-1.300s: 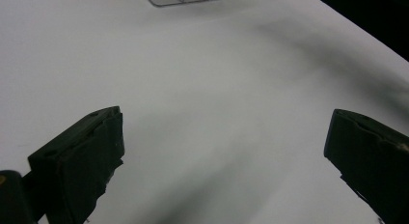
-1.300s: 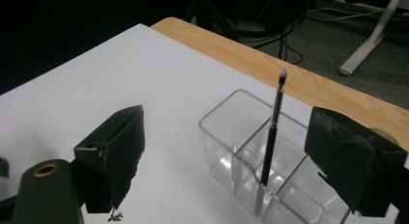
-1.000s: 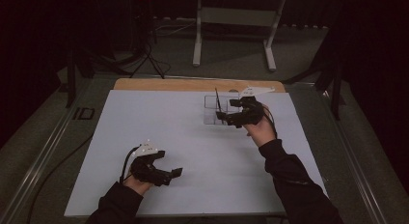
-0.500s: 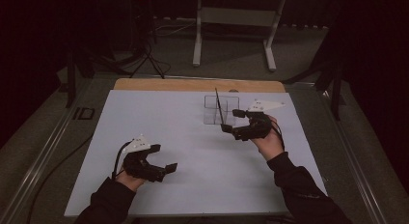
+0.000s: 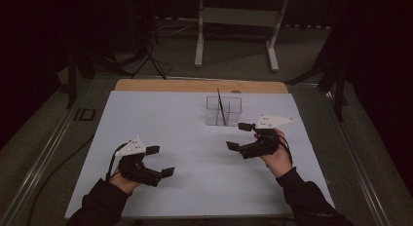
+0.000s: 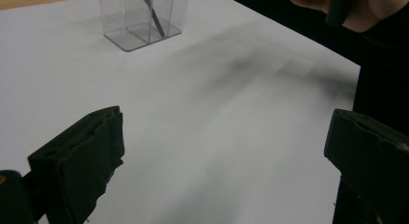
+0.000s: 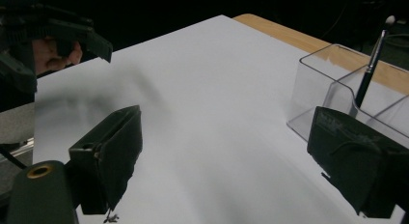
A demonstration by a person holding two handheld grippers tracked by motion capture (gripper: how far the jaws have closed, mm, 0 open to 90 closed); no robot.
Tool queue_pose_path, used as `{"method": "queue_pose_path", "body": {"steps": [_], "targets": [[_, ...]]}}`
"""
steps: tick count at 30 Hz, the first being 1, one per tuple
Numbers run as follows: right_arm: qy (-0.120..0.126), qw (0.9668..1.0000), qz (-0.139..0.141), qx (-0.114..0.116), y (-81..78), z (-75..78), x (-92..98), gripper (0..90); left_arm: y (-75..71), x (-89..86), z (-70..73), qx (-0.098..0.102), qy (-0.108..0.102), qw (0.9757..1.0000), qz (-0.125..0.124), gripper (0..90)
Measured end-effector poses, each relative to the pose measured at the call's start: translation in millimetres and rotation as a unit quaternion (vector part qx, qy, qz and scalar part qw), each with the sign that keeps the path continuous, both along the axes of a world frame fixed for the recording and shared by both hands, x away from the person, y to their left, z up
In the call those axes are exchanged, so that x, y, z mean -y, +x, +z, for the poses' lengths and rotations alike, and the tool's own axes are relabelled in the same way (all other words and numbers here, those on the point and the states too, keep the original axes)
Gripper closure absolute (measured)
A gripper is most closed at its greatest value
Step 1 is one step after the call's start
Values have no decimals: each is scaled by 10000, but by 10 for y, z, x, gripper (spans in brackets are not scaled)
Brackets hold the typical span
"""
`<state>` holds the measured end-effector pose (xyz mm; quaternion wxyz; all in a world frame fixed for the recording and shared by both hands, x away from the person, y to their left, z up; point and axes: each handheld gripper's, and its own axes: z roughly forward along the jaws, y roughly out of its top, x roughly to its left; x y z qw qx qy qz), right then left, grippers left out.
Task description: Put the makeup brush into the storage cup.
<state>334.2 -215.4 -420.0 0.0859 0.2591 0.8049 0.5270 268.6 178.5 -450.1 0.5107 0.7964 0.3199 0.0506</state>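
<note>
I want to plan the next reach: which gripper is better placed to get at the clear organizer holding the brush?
Right. The right gripper sits open just in front of the clear organizer with the brush standing in it; the left gripper is open too, but far off at the near left.

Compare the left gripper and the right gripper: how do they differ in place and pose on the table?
The left gripper is low at the near left of the white sheet, far from the clear organizer; the right gripper is close to it, just right and in front. The left gripper's jaws point right, the right gripper's point left. Both have open jaws with nothing between them.
</note>
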Motion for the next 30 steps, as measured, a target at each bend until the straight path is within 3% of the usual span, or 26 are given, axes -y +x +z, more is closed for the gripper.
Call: {"method": "queue_pose_path", "body": {"steps": [1, 10, 14, 21, 30], "targets": [[44, 10000, -8, -42, -66, -42, 55, 132, -19, -47, -8, -42, -62, 10000, -16, 17], [-26, 9999, 29, -100, -260, -213, 200, 144, -110, -192, -87, 57, 25, 10000, -12, 17], [-79, 10000, -18, -8, -333, -249, 253, 143, -140, -251, -139, 72, -18, 10000, -15, 17], [-207, 9997, -22, 112, -455, -339, 361, 140, -181, -326, -239, 60, 91, 9999, -52, 17], [-233, 9996, 139, -35, -536, -489, 519, 140, -204, -416, -421, 77, 127, 9999, -88, 17]]}}
